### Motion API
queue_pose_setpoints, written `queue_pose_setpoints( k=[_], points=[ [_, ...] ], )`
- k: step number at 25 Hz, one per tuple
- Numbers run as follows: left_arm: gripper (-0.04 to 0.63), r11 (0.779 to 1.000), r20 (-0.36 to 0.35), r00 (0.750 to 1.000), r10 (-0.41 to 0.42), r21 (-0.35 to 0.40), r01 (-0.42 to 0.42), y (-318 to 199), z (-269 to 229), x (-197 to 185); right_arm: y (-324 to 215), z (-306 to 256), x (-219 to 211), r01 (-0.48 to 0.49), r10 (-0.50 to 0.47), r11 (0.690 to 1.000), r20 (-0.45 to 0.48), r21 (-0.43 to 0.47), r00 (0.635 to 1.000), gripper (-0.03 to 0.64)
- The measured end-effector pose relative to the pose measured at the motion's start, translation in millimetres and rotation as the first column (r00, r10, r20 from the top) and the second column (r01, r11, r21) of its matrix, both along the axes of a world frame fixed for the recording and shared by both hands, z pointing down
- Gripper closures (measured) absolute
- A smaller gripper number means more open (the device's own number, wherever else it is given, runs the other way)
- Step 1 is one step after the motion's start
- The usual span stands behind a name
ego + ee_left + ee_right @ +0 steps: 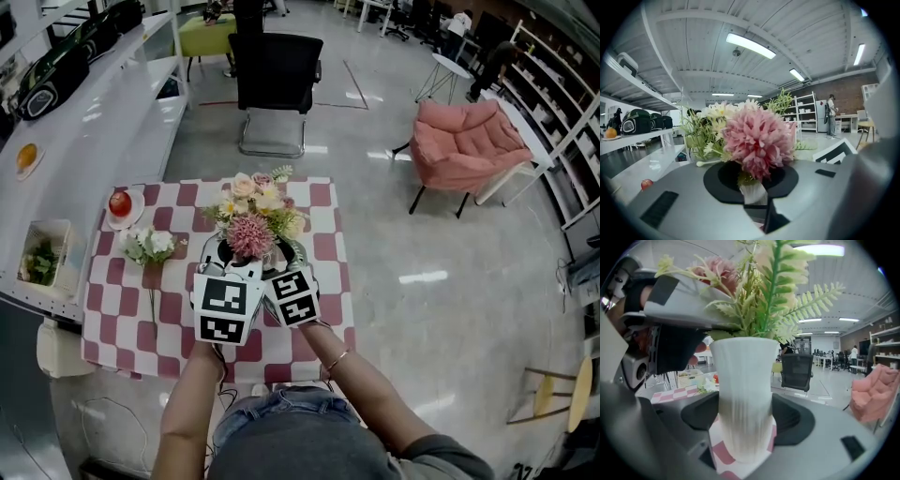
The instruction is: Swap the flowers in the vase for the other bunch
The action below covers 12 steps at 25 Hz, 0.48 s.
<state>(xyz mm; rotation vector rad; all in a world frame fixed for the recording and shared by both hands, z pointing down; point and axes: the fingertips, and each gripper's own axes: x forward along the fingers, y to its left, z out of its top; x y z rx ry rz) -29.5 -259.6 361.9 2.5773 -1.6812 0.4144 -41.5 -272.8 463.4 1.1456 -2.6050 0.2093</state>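
My right gripper (745, 420) has its jaws drawn in on the white ribbed vase (743, 394), one pad against each side of the lower body. The vase stands between the jaws on the checked tablecloth (323, 248).

My left gripper (752, 194) is narrowed to a slim gap and clamps the stems of the bouquet (757, 140), just under the big pink bloom. From the right gripper view it sits above the vase rim, up and to the left of my right jaws. In the head view the two grippers are side by side, with their marker cubes almost touching.

Count:
- grippers: two
- vase: one
- bunches: two, the mixed pink and cream bouquet in the vase and a white bunch (148, 246) out on the cloth
- red apple (120, 202): one, on one small plate (137, 212), beyond that bunch
- black chair (275, 75): one, past the table, straight ahead of both grippers

The vase is upright with its long axis vertical and its mouth up. The bouquet rises straight out of it, with the blooms just ahead of and above my jaws. The white bunch lies flat, well to the left of my left gripper. Its blooms are at the far end and its stem runs back toward me.
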Motion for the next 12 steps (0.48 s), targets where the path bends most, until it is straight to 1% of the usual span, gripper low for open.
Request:
queue_pose_setpoints(
  k=[4,12],
  points=[
    [0.533,1.000,-0.018,1.000,0.008,-0.009,-0.009,0.7,1.1,-1.4,0.1,-0.5,0.6,0.001,-0.001,1.000,0.001,0.000,1.000,0.261],
    [0.551,1.000,-0.038,0.999,0.000,-0.018,-0.001,2.6,-2.3,-3.7,1.9,-0.9,0.7,0.006,-0.006,1.000,0.004,0.004,1.000,0.261]
  ],
)
